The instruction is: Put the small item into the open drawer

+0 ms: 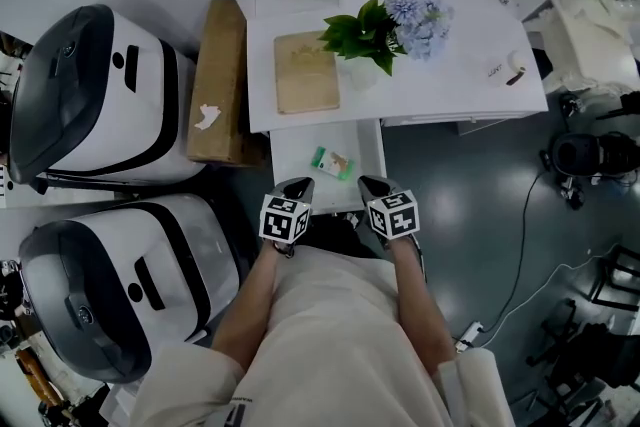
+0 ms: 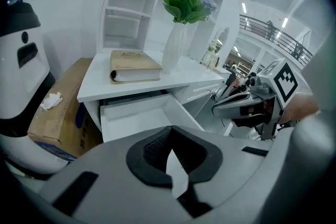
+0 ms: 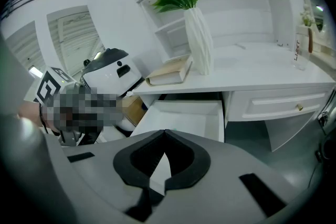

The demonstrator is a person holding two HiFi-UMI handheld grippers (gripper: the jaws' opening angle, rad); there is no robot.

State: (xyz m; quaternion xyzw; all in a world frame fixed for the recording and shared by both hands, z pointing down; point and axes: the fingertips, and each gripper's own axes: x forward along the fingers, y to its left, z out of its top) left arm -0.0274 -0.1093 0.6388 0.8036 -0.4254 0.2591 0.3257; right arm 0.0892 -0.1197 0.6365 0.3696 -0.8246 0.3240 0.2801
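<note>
The white desk point(image 1: 440, 80) stands on a glossy grey floor point(image 1: 470, 205), with a book point(image 1: 306, 72) and a vase of flowers point(image 1: 385, 30) on top. The desk's open drawer point(image 1: 290, 155) holds the small item point(image 1: 332, 161). In front of the desk, the left gripper point(image 1: 299, 183) and right gripper point(image 1: 373, 183) each have their jaws pressed together on nothing. A cardboard box point(image 1: 218, 80) and 2 white machines point(image 1: 100, 95) sit left of the desk.

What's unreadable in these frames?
- Small item: in the head view, too small to identify, and its print is illegible.
- Drawer, near part: hidden by the left gripper and the right gripper in their own views, so the item is unseen there.
- Bottle label: too small in the right gripper view.
</note>
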